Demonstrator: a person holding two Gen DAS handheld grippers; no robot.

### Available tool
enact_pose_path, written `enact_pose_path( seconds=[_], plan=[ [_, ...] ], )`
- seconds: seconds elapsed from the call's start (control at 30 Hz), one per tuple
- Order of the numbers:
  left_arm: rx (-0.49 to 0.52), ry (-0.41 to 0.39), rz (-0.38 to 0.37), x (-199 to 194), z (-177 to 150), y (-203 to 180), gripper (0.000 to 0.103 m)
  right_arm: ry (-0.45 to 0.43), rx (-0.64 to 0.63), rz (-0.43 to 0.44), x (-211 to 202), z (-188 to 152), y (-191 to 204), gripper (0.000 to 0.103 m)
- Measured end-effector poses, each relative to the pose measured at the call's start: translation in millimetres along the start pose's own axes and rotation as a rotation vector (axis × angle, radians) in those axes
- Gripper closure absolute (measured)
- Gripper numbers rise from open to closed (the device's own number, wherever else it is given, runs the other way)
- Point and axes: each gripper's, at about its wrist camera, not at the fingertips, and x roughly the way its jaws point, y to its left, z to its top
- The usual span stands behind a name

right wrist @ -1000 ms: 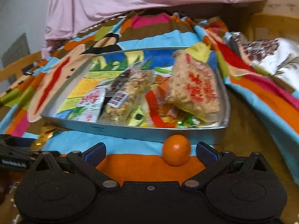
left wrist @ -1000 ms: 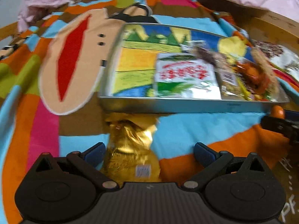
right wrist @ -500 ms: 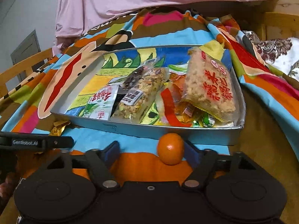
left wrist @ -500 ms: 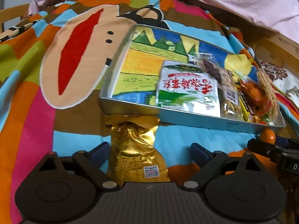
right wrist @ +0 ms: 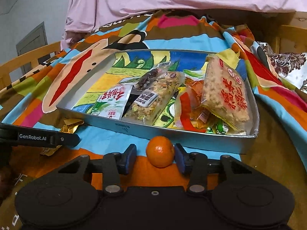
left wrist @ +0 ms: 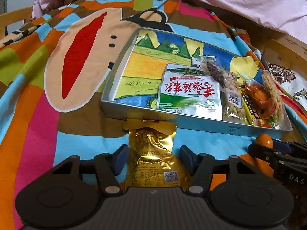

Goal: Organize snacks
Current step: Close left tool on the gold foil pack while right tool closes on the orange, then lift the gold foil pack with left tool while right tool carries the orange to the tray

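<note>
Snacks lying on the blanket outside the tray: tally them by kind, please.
gold packet: 1
mandarin: 1
Total outside the tray: 2

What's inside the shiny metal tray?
The tray holds snack packets: a green-and-white bag, a clear nut bar, a rice cracker pack and an orange wrapper. Smaller candies beneath them are mostly covered.
</note>
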Motion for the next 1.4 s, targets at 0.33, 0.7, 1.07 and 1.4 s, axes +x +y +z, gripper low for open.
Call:
enact_pose_path(
  seconds=[0.33,0.7,1.07,1.4],
  plan=[
    [0.004,0.015,0.015,-3.4,-1.0,-8.1,0.043,-0.018,-0.035,-0.004,-4.4,-1.9,7.8,0.07],
    [0.031,0.041,-0.003,-21.4,-12.0,-31.7,0.049,-0.032,-0.139,0.055,-18.0,-5.3,34.7,0.07],
    [0.074,0.102,0.002,-15.0,-9.5,-31.2,0.049,-0.034,-0.126,0.061,-19.3,-4.5,33.4,0.07],
    [-0.013,-0.052,-0.015,-44.7,-4.3,-30.2,0.053,-0.135,-0.082,0.045,-33.9,4.6,26.6,0.07]
  ],
)
